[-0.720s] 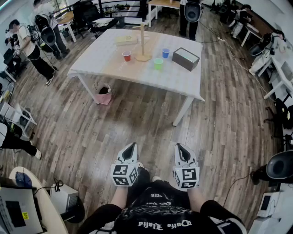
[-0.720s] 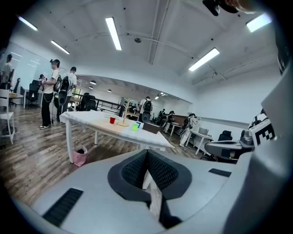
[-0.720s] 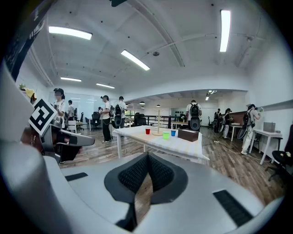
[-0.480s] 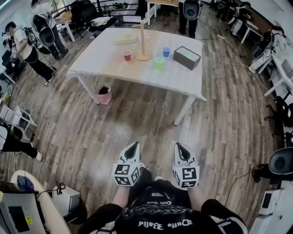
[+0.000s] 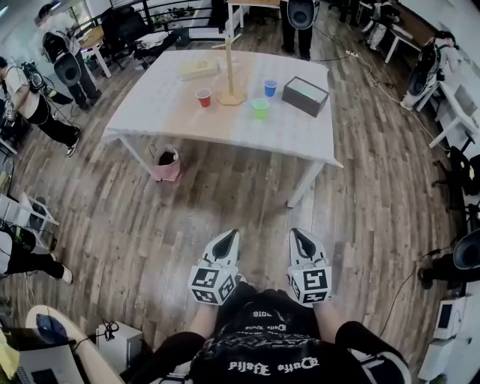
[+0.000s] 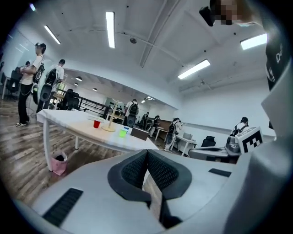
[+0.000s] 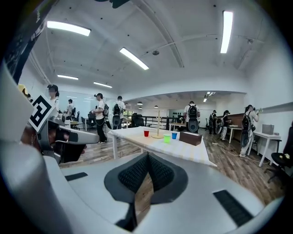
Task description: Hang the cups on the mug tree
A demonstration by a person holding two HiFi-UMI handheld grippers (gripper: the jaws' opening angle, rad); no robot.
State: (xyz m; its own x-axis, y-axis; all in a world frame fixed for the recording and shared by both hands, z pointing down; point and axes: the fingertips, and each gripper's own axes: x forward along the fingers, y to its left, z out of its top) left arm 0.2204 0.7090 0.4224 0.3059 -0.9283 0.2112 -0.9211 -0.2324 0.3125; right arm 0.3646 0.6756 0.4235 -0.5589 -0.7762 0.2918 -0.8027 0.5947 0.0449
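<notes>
A wooden mug tree (image 5: 232,71) stands upright on the white table (image 5: 285,131) far ahead. Round it sit a red cup (image 5: 203,97), a green cup (image 5: 260,108) and a blue cup (image 5: 270,87). In the right gripper view the red cup (image 7: 146,133), green cup (image 7: 167,138) and blue cup (image 7: 174,135) flank the mug tree (image 7: 158,123). The left gripper view shows the red cup (image 6: 96,123) and green cup (image 6: 123,132). My left gripper (image 5: 227,241) and right gripper (image 5: 300,240) are shut and empty, held low over the floor, well short of the table.
A dark box (image 5: 305,95) sits at the table's right end and a flat pale box (image 5: 199,69) at its far left. A pink bin (image 5: 166,163) stands under the table's near left. People stand at the left (image 5: 30,105) and behind the table (image 5: 300,19). Desks line the right.
The table and its cups have come a little nearer in the head view. Both grippers sit slightly lower in the picture, still shut.
</notes>
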